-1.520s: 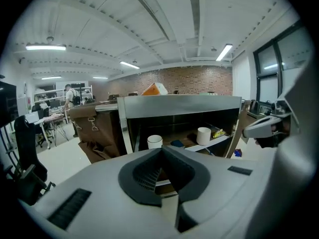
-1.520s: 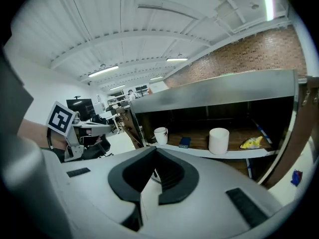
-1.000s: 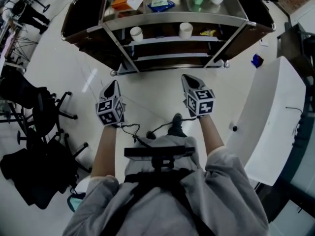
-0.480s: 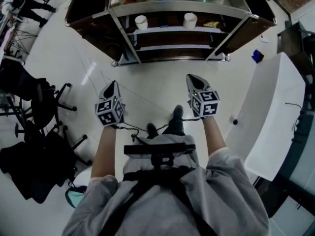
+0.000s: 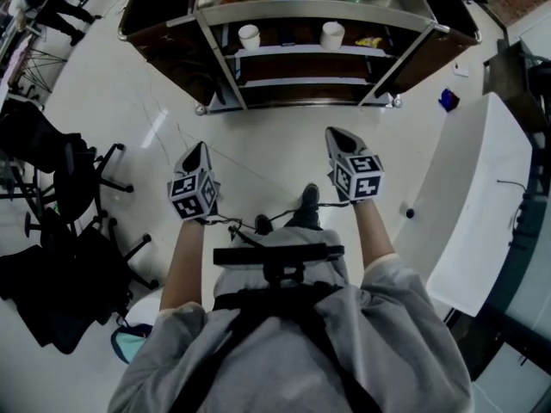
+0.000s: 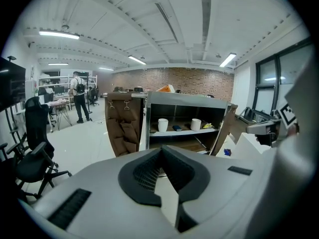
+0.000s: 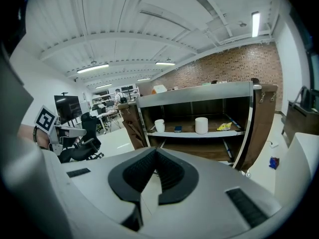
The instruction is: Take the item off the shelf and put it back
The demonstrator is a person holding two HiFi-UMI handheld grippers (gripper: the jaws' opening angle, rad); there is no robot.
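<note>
Currently, left gripper (image 5: 196, 151) and right gripper (image 5: 337, 138) are both clenched on nothing, positioned well apart from the shelf unit (image 5: 301, 12).

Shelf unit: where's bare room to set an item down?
Lower shelf looks bare, the widest spot. Middle shelf: only small gaps, with white mug, dark item, white cylinder and yellow packet along it. Top shelf is crowded.
</note>
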